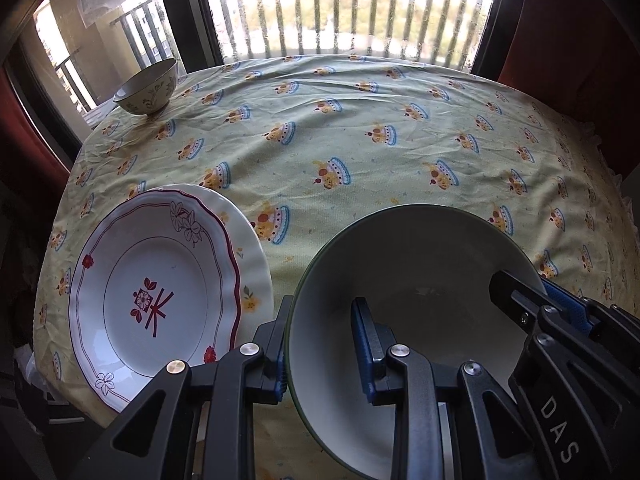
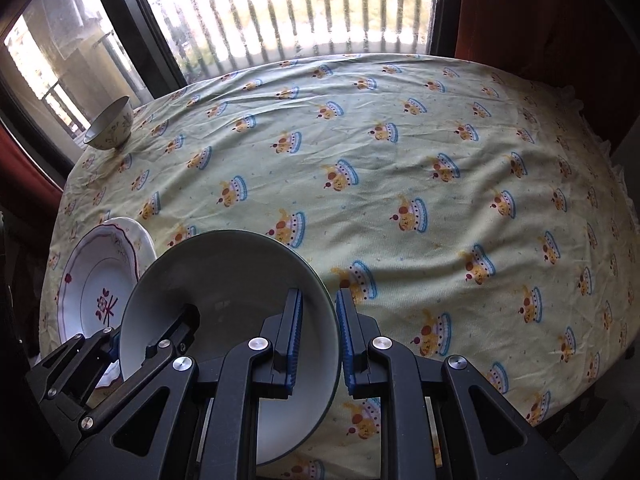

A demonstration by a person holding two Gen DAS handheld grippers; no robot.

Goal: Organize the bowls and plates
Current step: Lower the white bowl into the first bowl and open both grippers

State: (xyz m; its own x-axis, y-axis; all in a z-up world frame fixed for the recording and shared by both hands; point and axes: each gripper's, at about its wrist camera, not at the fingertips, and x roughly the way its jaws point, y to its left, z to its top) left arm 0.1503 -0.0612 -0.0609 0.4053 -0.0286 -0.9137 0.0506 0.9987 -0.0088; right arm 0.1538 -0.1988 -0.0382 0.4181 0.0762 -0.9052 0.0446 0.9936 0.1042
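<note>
A large white bowl with a dark green rim (image 1: 408, 276) (image 2: 224, 280) is held at the near edge of the table by both grippers. My left gripper (image 1: 320, 344) straddles its left rim, one finger inside and one outside. My right gripper (image 2: 318, 340) straddles its right rim the same way. The right gripper (image 1: 552, 304) shows in the left wrist view, and the left gripper (image 2: 132, 344) in the right wrist view. A white plate with red flowers (image 1: 156, 292) (image 2: 92, 280) lies stacked on a cream plate (image 1: 248, 248) to the left. A small floral bowl (image 1: 146, 88) (image 2: 110, 130) stands far left.
The round table wears a yellow-green cloth with a cake print (image 1: 360, 140) (image 2: 400, 160). A window with a balcony railing (image 1: 340, 8) lies behind the table. A red-brown curtain or chair back (image 2: 540, 20) stands at the far right.
</note>
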